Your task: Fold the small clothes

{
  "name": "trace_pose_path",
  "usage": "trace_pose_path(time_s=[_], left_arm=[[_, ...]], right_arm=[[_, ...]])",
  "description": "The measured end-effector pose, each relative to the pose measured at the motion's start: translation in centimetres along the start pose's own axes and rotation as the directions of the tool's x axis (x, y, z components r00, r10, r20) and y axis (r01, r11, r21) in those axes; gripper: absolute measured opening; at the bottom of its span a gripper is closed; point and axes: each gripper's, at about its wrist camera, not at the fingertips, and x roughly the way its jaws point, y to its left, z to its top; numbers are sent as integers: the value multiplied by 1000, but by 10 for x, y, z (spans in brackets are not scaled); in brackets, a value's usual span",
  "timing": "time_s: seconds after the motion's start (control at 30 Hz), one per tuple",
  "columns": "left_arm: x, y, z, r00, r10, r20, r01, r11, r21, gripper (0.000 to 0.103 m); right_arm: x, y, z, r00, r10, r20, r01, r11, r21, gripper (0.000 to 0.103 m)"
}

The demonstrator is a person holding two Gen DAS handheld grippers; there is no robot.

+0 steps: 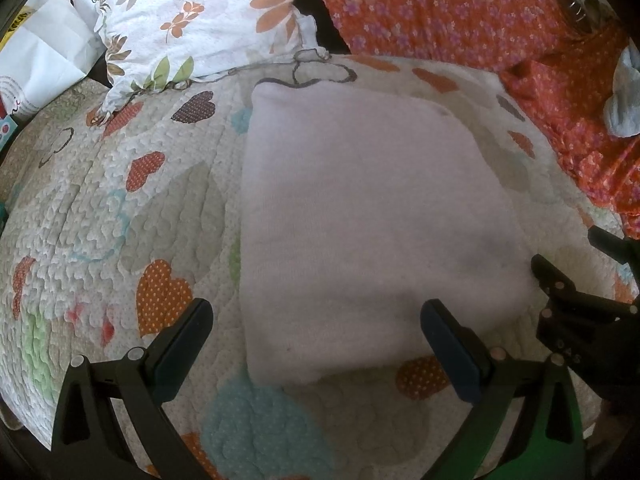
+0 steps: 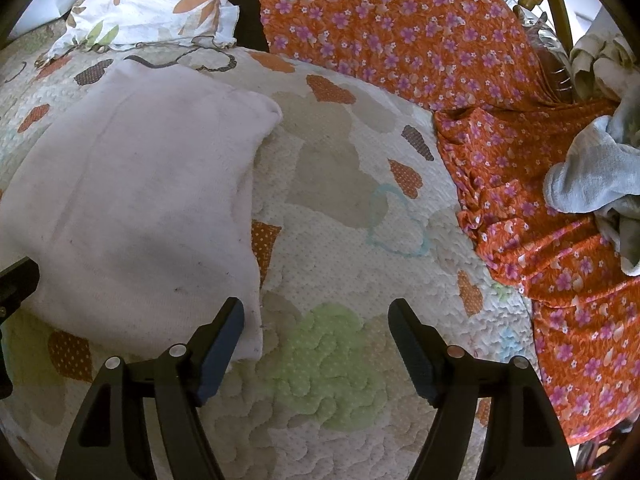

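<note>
Pale pink knitted garment (image 1: 360,220), folded to a rough rectangle, lies flat on the quilted heart-patterned bedspread (image 1: 120,208). Left tool (image 1: 316,332) spread wide, empty, straddling the near left corner. Right tool (image 2: 316,332) likewise spread, empty; its left finger (image 2: 220,344) sits at the near right corner. For the next fold, we judge both should pinch the near corners through all layers and carry them level to the far edge. Open quilt lies right of the garment; orange floral cloth (image 2: 520,200) and floral pillow (image 1: 200,20) bound the far side.
</note>
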Motion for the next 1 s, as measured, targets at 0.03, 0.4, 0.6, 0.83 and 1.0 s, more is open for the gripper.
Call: trace_pose_path(time_s=[0.03, 0.4, 0.6, 0.83, 1.0], left_arm=[[0, 0, 0, 1000, 0, -1, 0, 1000, -1, 103], [1, 4, 0, 1000, 0, -10, -1, 1000, -14, 103], [0, 7, -1, 1000, 11, -9, -11, 1000, -17, 103], [0, 8, -1, 1000, 11, -12, -12, 1000, -19, 103], [1, 9, -1, 1000, 15, -13, -15, 1000, -19, 103]], right_arm=[[0, 0, 0, 1000, 0, 0, 0, 1000, 0, 79], [1, 3, 0, 1000, -1, -3, 1, 1000, -8, 80], [1, 4, 0, 1000, -2, -6, 2, 1000, -8, 80], [2, 6, 0, 1000, -3, -6, 3, 1000, -14, 81], [2, 6, 0, 1000, -3, -7, 3, 1000, -13, 81]])
